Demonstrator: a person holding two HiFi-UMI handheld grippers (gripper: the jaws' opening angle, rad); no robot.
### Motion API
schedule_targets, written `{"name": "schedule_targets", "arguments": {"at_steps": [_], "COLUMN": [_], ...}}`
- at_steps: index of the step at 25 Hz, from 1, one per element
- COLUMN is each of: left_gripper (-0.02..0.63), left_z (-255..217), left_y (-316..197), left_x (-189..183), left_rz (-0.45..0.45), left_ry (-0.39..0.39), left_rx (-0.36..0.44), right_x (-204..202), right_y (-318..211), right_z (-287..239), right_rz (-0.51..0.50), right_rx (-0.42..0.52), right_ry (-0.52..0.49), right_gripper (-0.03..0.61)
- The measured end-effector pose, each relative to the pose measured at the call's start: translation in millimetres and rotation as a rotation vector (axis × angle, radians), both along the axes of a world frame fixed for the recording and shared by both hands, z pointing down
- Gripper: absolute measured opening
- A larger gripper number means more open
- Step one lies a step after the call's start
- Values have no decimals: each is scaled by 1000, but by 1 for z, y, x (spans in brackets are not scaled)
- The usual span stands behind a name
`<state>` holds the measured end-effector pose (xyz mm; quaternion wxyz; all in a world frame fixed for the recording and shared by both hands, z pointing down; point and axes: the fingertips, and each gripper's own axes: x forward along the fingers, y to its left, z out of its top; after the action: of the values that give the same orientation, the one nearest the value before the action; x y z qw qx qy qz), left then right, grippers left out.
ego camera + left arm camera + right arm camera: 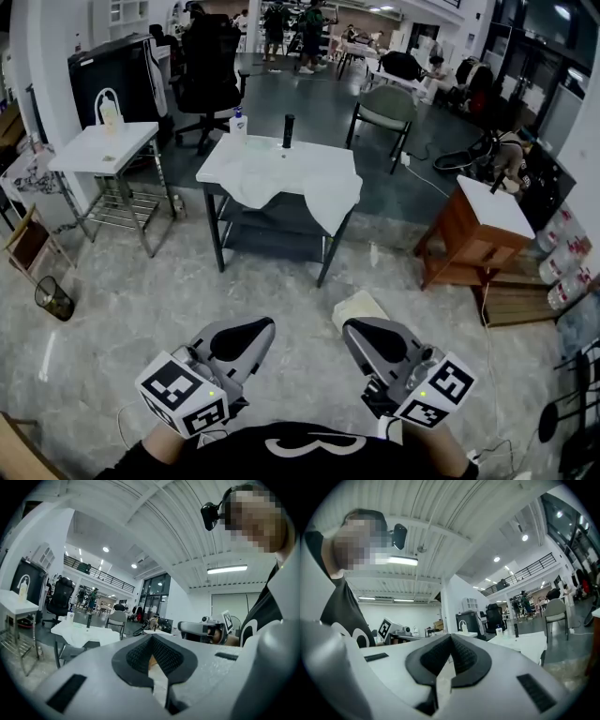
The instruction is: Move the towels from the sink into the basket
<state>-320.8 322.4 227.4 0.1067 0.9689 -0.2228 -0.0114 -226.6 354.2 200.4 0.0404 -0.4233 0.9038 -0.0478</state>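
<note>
Grey stone floor (281,300), black-framed table (217,234) well ahead draped with white cloth towels (281,173). Left gripper (261,328) and right gripper (353,328) hang jaws together, empty; arriving closed could shove towels off.

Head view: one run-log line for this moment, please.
left gripper: shut, empty | right gripper: shut, empty | towels: draped over table, untouched | stage: not yet approached
</note>
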Motion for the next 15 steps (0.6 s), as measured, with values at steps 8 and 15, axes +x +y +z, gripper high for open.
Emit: {"name": "schedule_targets", "arguments": {"at_steps": [8, 15], "left_gripper": [5, 5], "left_z": [-2, -1], "left_y": [1, -15], "left_x": [3, 6], "left_rz": [19, 15], "left_ry": [7, 2], "left_rx": [9, -3], "right_x": [7, 26], "right_y": [1, -17], "right_z": [9, 12], "right_rz": [47, 122], "right_rx": [-8, -10], "right_ry": [61, 115], "right_gripper": [83, 246]}}
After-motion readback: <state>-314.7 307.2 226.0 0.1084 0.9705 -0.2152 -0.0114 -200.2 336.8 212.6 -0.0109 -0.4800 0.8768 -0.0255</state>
